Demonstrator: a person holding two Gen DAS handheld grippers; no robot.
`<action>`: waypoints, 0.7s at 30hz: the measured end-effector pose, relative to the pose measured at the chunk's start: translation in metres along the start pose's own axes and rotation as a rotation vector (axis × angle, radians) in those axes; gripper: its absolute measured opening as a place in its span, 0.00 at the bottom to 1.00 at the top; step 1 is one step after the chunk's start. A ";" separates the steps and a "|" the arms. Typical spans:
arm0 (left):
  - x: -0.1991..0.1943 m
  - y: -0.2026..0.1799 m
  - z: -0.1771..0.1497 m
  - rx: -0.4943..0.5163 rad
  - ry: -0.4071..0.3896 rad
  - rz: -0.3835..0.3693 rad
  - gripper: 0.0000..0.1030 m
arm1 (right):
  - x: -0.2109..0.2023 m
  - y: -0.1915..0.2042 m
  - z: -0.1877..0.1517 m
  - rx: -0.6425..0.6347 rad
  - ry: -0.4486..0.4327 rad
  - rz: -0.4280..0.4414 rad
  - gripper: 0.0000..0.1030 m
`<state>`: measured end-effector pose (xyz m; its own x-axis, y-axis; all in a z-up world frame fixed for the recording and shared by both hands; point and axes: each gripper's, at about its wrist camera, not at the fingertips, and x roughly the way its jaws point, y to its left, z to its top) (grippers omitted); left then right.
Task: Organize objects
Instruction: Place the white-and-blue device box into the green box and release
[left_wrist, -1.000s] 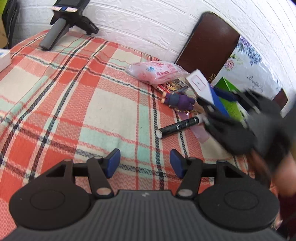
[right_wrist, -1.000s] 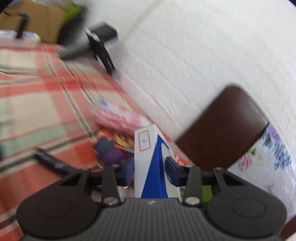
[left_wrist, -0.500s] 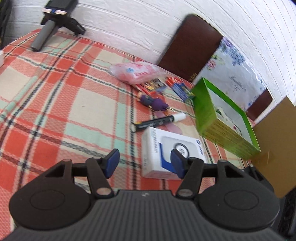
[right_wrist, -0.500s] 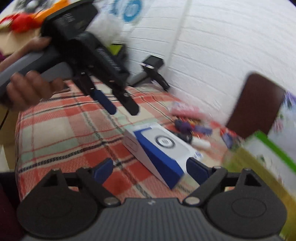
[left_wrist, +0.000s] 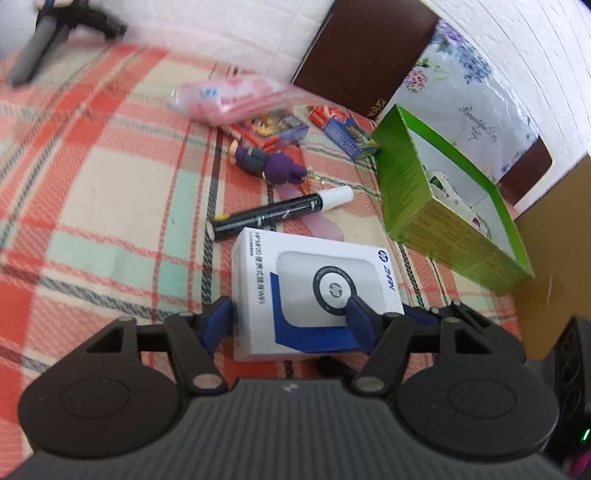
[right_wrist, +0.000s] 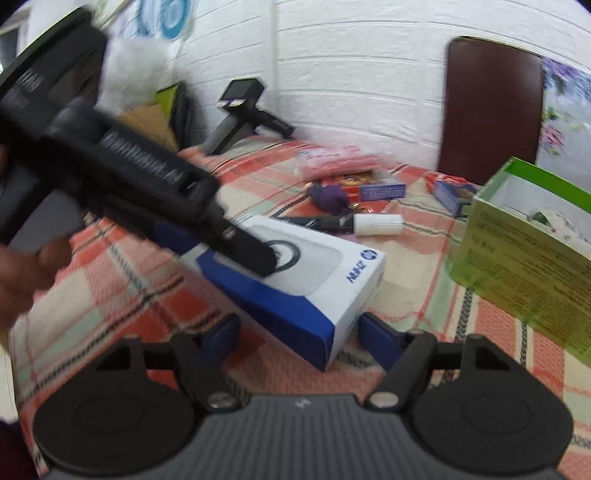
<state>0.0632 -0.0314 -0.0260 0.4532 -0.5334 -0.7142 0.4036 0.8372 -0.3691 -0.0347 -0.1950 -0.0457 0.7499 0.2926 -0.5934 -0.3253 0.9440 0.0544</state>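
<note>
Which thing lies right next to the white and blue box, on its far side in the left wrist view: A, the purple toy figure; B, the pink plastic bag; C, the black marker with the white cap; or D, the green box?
C: the black marker lies just beyond the far edge of the white and blue box, closer than the others.

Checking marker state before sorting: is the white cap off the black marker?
No, the white cap sits on the end of the black marker, which lies on the plaid cloth.

Bright daylight, motion blur, fisheye warping
</note>
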 end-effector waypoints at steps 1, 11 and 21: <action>-0.008 -0.006 0.001 0.018 -0.015 0.009 0.59 | -0.004 0.000 -0.001 0.005 -0.017 -0.003 0.70; -0.027 -0.094 0.059 0.217 -0.190 -0.109 0.58 | -0.063 -0.039 0.022 -0.058 -0.307 -0.265 0.64; 0.069 -0.200 0.083 0.382 -0.152 -0.189 0.58 | -0.068 -0.145 0.007 0.165 -0.257 -0.474 0.63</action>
<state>0.0800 -0.2455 0.0478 0.4435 -0.7082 -0.5494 0.7421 0.6339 -0.2180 -0.0343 -0.3512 -0.0072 0.9148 -0.1614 -0.3702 0.1603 0.9865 -0.0340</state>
